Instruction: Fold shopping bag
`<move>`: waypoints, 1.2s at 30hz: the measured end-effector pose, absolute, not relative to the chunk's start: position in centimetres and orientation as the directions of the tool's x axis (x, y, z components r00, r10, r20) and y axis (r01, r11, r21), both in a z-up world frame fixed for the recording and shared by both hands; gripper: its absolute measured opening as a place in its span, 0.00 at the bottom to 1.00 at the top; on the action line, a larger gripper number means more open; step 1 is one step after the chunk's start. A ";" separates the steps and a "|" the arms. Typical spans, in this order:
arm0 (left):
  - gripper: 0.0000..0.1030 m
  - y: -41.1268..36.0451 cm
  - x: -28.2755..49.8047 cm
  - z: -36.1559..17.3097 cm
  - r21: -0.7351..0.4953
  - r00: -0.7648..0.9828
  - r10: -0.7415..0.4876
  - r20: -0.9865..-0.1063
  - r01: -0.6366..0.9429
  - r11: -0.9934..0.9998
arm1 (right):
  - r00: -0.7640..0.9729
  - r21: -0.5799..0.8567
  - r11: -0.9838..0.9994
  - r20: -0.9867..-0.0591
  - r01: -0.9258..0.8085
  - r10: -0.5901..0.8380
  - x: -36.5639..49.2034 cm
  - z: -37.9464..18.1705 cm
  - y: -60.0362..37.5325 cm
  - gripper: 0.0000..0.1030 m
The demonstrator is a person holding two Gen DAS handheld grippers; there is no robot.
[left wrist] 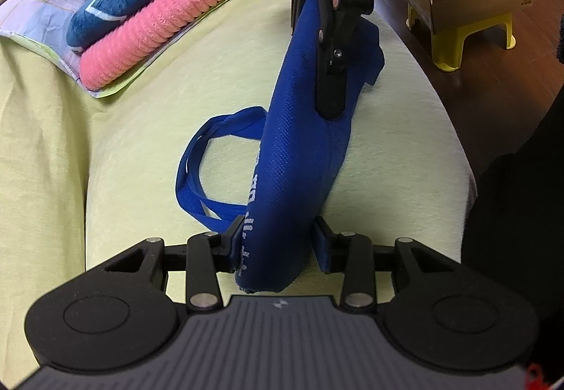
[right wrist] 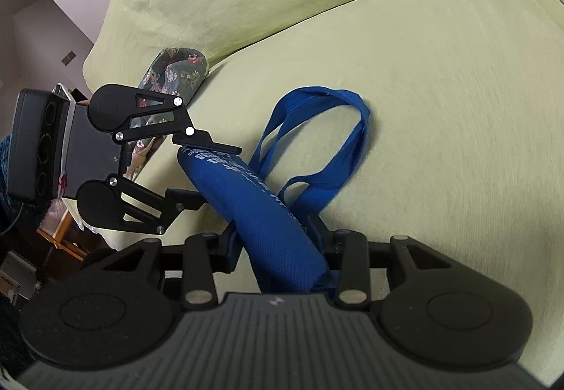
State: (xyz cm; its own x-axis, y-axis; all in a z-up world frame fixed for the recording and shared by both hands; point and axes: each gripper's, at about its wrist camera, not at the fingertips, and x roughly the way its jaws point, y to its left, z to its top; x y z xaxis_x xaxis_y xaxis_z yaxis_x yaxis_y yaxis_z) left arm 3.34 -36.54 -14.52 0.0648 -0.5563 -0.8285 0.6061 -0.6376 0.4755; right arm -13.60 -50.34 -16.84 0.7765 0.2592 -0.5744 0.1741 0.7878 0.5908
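Both hand-held grippers clamp folded blue bag (left wrist: 299, 157) (opposite ends), handles (left wrist: 208, 160) loose.

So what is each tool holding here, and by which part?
Both grip the folded blue shopping bag: left tool at one end, right tool at the other; handles hang free.

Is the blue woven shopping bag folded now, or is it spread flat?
Folded: the blue woven shopping bag is a narrow bundle held at each end by the left gripper and right gripper, handles loose.
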 end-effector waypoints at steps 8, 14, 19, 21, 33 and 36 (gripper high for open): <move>0.50 -36.9 3.8 -14.3 0.489 0.072 -0.575 -0.815 0.618 -0.616 | 0.777 0.631 0.751 -0.567 0.195 0.274 -13.8 -17.3 -50.9 0.33; 0.53 -37.3 4.0 -13.9 0.500 0.080 -0.587 -0.806 0.624 -0.601 | 0.783 0.650 0.725 -0.564 0.226 0.262 -13.9 -17.7 -51.6 0.34; 0.55 -37.4 4.2 -13.5 0.512 0.086 -0.597 -0.798 0.620 -0.594 | 0.782 0.645 0.721 -0.575 0.254 0.239 -13.7 -17.8 -52.0 0.34; 0.55 -37.4 4.1 -13.4 0.517 0.090 -0.600 -0.795 0.617 -0.593 | 0.781 0.639 0.723 -0.580 0.262 0.230 -13.6 -17.8 -52.1 0.34; 0.56 -37.6 4.0 -13.4 0.531 0.107 -0.604 -0.790 0.611 -0.586 | 0.761 0.586 0.751 -0.624 0.305 0.177 -12.7 -17.2 -51.9 0.37; 0.56 -37.6 4.1 -13.3 0.530 0.109 -0.603 -0.790 0.615 -0.583 | 0.756 0.581 0.749 -0.632 0.317 0.170 -12.7 -17.2 -52.0 0.38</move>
State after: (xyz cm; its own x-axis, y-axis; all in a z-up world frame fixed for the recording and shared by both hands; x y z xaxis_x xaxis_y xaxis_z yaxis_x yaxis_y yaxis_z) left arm 4.11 -37.62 -13.27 0.1090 -0.6032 -0.7901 0.6154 -0.5833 0.5302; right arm -12.68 -51.99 -17.20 0.7560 0.1698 -0.6321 0.3175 0.7494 0.5811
